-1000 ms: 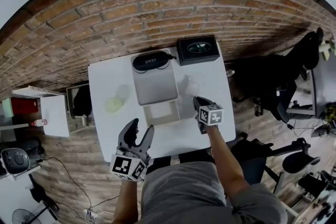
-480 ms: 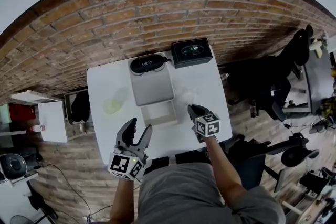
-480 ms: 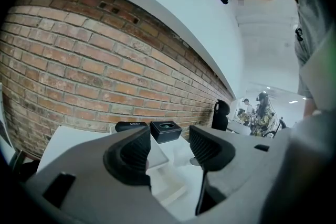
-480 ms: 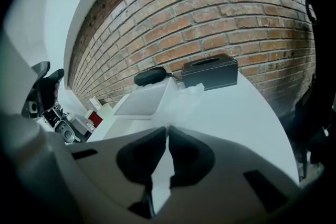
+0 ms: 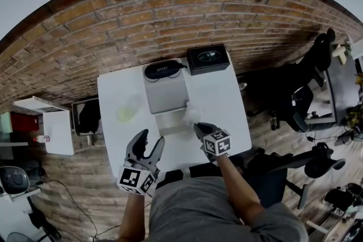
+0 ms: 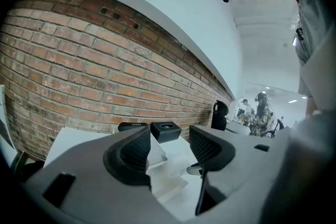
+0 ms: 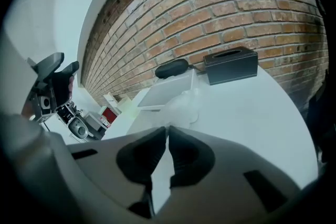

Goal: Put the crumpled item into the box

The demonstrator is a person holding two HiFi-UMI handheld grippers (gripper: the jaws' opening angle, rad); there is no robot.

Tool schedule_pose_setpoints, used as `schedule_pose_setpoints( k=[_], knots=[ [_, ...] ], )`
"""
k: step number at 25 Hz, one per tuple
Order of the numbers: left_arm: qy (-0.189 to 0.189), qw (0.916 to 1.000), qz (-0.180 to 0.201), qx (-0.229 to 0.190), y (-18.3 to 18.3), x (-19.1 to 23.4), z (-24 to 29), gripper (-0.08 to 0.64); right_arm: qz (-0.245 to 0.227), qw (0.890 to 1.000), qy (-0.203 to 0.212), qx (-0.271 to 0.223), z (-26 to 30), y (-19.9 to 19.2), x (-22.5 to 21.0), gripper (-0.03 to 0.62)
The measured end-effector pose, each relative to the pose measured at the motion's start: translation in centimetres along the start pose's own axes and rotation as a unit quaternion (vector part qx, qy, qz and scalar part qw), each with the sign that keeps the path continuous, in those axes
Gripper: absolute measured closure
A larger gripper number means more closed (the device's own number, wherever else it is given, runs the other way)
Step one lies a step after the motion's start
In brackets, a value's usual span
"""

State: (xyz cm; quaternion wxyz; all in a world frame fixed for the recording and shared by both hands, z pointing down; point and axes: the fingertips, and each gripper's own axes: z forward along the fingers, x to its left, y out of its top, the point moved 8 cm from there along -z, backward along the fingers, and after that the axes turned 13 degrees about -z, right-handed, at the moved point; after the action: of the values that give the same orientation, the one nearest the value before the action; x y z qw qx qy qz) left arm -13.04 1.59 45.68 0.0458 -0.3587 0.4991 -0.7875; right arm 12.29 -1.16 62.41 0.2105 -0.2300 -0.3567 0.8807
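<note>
The open white box point(image 5: 168, 127) sits mid-bench point(image 5: 227, 99). Just beside its right rim, the right tool point(image 5: 198, 128) is pinched almost closed on a thin edge of the crumpled item point(image 5: 191, 113), a pale translucent wad hanging off its tips. The left tool point(image 5: 148, 141) stands wide and empty on the box's near side. The grip looks slight, so the carry should be smooth, ending over the box's centre. The wad should sink below the rim before the jaws part, since something so light may cling or spring out.
</note>
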Motion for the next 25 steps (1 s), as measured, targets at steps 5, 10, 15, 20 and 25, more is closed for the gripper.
schedule_pose_setpoints(
  k=[5, 10, 15, 20, 25],
  knots=[
    [-0.001, 1.0, 0.0, -0.006, -0.1, 0.2, -0.8, 0.334, -0.007, 1.0, 0.026, 0.009, 0.5, -0.4, 2.5, 0.571],
    [-0.004, 1.0, 0.002, -0.006, 0.0, -0.1, -1.4, 0.334, 0.009, 0.999, 0.04, 0.017, 0.8, -0.9, 4.0, 0.571],
    [-0.003, 0.9999, 0.006, -0.008, -0.1, -0.3, -1.9, 0.334, 0.074, 0.995, 0.06, 0.025, 0.8, -1.5, 4.8, 0.569],
    [0.003, 0.9999, 0.008, -0.012, 0.2, -0.4, -2.5, 0.334, 0.179, 0.981, 0.073, 0.024, 1.6, -1.6, 4.4, 0.569],
    [0.013, 0.9997, 0.007, -0.018, 0.2, -0.2, -3.2, 0.334, 0.174, 0.981, 0.079, 0.042, 2.8, -0.9, 4.2, 0.569]
  ],
)
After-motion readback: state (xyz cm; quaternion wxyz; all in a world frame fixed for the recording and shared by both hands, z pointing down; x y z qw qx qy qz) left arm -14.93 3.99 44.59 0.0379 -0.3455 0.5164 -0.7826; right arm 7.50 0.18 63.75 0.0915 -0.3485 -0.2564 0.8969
